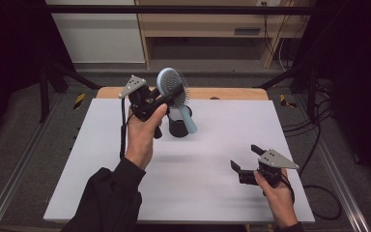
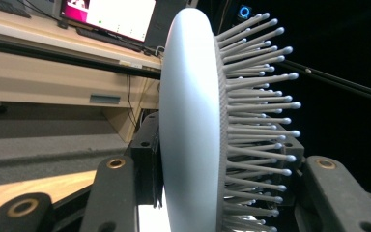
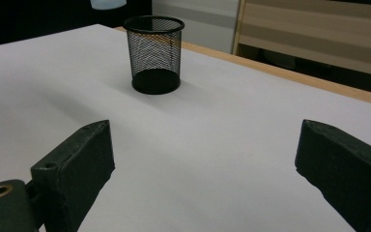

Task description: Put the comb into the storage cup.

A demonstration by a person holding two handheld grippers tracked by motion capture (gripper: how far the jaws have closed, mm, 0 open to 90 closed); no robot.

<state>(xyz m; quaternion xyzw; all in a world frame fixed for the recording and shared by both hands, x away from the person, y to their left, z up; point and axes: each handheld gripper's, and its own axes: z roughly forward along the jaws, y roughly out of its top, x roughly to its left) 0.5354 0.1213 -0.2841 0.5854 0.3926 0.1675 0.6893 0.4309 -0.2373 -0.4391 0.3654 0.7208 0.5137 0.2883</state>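
My left gripper (image 1: 166,99) is raised above the far-left part of the white table (image 1: 232,121) and is shut on a light blue hairbrush (image 1: 170,82). The brush head points up with its bristles to the right, and its handle slants down toward a black mesh cup (image 1: 178,126) that stands upright on the table. In the left gripper view the brush head (image 2: 191,121) sits edge-on between the jaws of the left gripper (image 2: 220,166). My right gripper (image 1: 244,155) rests low near the front right, open and holding nothing. From the right gripper (image 3: 205,145) the cup (image 3: 155,53) stands ahead, with the handle's tip (image 3: 108,4) above it.
A wooden strip (image 1: 232,93) runs along the table's far edge. Beyond it stands a wooden shelf unit (image 1: 207,24). Metal rails (image 1: 9,179) flank the table, and cables (image 1: 319,145) lie on the floor at the right.
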